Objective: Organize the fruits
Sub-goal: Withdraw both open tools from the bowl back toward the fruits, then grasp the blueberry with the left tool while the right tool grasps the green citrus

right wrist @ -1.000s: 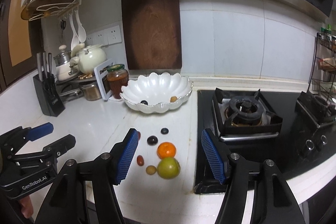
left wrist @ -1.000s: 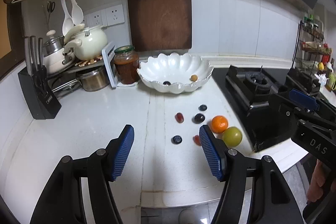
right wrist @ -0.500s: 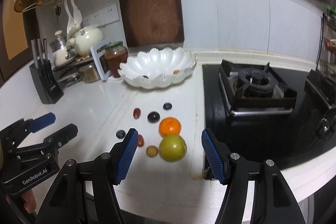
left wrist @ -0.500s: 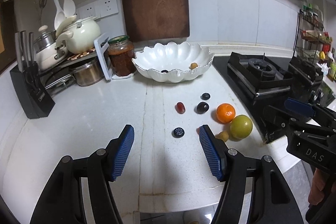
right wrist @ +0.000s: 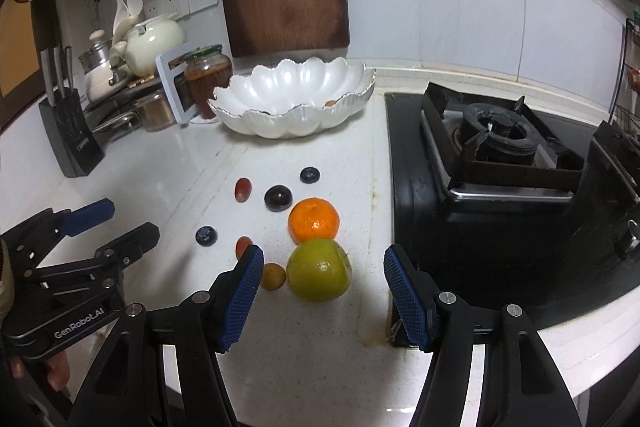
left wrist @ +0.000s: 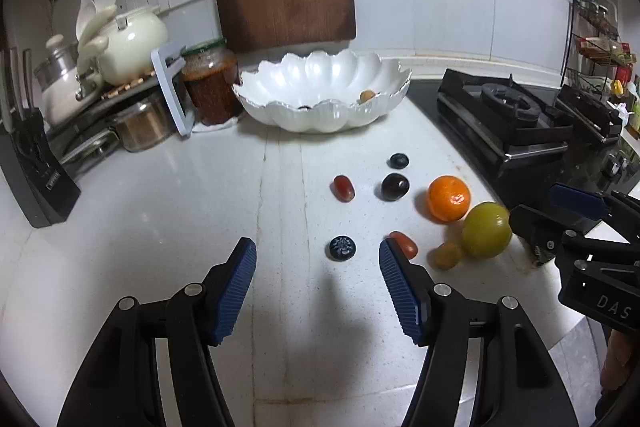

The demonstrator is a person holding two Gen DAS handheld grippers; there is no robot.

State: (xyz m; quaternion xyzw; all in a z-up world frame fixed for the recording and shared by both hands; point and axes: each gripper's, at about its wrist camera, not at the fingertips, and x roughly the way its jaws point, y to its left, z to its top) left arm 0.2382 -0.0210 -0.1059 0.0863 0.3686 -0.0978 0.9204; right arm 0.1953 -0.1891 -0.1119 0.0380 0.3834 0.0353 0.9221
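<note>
- bare white countertop lies open on the near left, up to the knife block and pot rack
- the gas stove walls off the right side, close to the orange and green fruit
- scattered small fruits leave only narrow gaps; the blueberry sits alone
- clear strip between fruits and the white bowl
- jar crowds the bowl's left
</note>
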